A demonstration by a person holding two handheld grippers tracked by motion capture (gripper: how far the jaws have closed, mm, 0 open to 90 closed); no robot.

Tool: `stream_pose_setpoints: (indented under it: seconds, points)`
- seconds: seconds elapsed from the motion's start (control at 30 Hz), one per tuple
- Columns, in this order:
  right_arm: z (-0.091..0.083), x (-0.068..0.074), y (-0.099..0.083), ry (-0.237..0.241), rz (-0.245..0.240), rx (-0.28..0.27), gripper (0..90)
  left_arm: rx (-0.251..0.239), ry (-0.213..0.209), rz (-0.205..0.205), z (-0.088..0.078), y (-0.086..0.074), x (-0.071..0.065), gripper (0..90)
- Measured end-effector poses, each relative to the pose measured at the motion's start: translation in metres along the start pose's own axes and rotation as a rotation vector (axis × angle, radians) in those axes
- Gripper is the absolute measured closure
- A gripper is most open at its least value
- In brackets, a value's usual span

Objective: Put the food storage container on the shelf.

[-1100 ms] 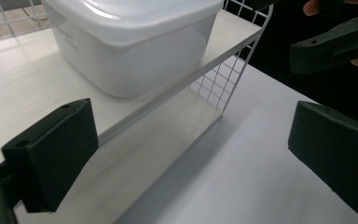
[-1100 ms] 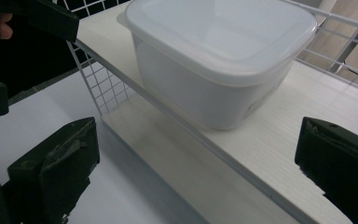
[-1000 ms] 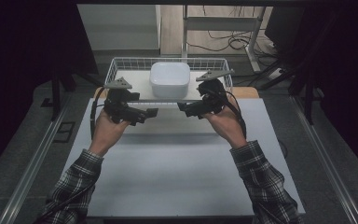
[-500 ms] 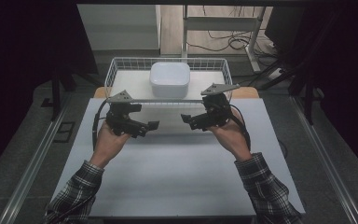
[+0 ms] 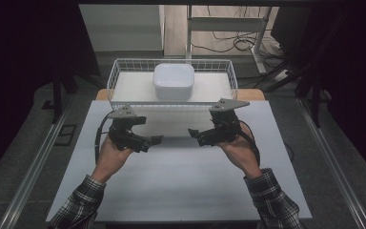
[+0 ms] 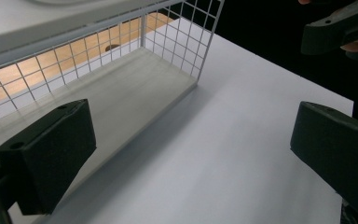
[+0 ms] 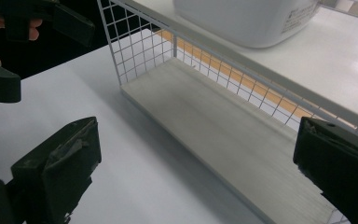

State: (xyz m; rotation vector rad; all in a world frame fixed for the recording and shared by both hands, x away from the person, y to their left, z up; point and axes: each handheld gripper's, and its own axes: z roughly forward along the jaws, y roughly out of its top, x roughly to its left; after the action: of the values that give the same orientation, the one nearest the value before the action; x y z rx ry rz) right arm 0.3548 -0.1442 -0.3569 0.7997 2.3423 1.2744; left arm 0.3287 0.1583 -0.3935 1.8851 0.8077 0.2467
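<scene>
left tongs [image 5: 156,139] released, jaws wide apart, nothing between them, held above white bench [image 5: 171,191] just in front of wire basket [image 5: 119,78]. right tongs [image 5: 194,134] also released, empty, same side of basket, tips facing left tongs, small gap between them. white container [image 5: 173,80] sits inside basket, at middle, well apart from both tongs.

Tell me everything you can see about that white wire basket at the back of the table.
The basket is a low, open-topped rectangle of thin white wire grid with a thicker top rim and a pale board-like floor. It stands level at the table's far edge, long side toward the person. A white rounded tub sits inside near the middle. Nothing else touches it.
</scene>
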Motion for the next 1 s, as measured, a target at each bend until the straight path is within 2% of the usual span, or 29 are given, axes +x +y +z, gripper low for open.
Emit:
stream_pose_setpoints:
  seconds: [0.17,0.47,0.6,0.7,0.9,1.0]
  points:
    - [-0.002,0.004,-0.009,-0.004,-0.008,-0.008,0.2,0.003,0.01,0.018,0.001,-0.012,-0.009,0.0]
    - [-0.004,0.011,-0.026,0.002,-0.004,-0.022,0.2,-0.006,0.01,0.021,0.002,-0.031,-0.017,0.0]
    - [-0.004,0.014,-0.035,0.002,-0.001,-0.032,0.5,-0.009,0.006,0.01,0.004,-0.042,-0.019,0.0]
    - [-0.002,0.017,-0.045,0.012,0.002,-0.038,0.5,0.005,0.024,0.01,0.008,-0.054,-0.02,0.0]
    - [0.005,0.02,-0.059,0.022,0.005,-0.013,0.0,0.006,0.023,-0.009,0.01,-0.066,-0.022,0.0]
    - [0.005,0.021,-0.063,0.028,0.009,-0.007,0.0,0.009,0.026,-0.004,0.011,-0.07,-0.025,0.0]
